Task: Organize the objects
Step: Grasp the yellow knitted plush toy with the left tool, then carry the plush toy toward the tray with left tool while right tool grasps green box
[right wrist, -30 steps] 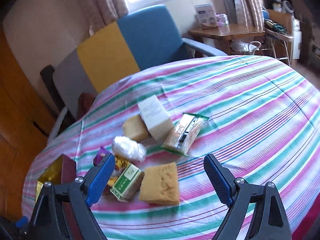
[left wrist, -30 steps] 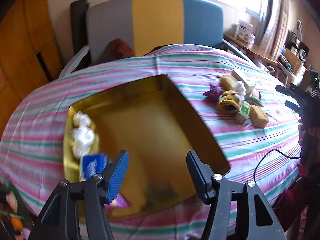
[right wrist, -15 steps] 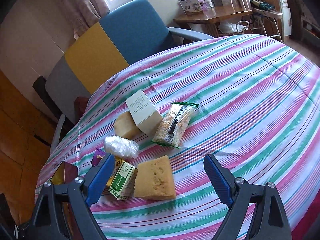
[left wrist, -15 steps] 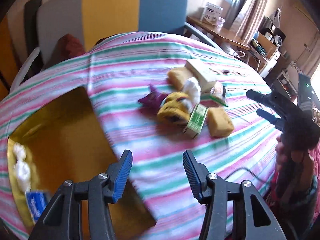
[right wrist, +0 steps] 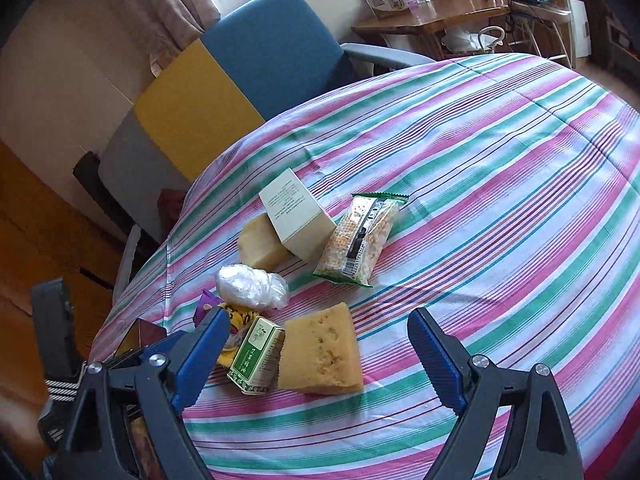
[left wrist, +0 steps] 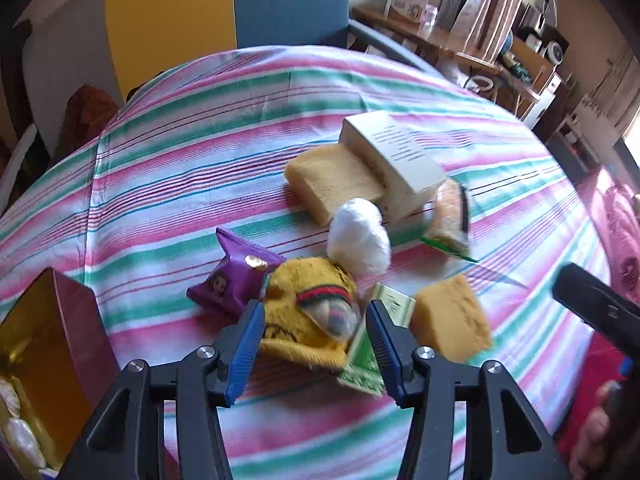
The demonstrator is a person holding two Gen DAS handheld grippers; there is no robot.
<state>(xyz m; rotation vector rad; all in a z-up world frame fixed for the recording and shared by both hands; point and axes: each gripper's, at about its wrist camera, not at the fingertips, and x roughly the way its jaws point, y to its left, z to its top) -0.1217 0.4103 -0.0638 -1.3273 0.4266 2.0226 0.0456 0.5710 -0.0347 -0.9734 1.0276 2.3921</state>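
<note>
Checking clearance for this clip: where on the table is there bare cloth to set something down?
Bare: the striped cloth right of the snack pack and beyond the white box toward the chair. Crowded: the cluster from that box down to the near sponge and green box.

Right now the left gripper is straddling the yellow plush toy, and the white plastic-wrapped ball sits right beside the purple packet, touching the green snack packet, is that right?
Not quite. The white plastic-wrapped ball does not touch the green snack packet; striped cloth shows between them in the right wrist view. The left gripper does straddle the yellow plush toy, and the ball does sit beside the purple packet.
</note>
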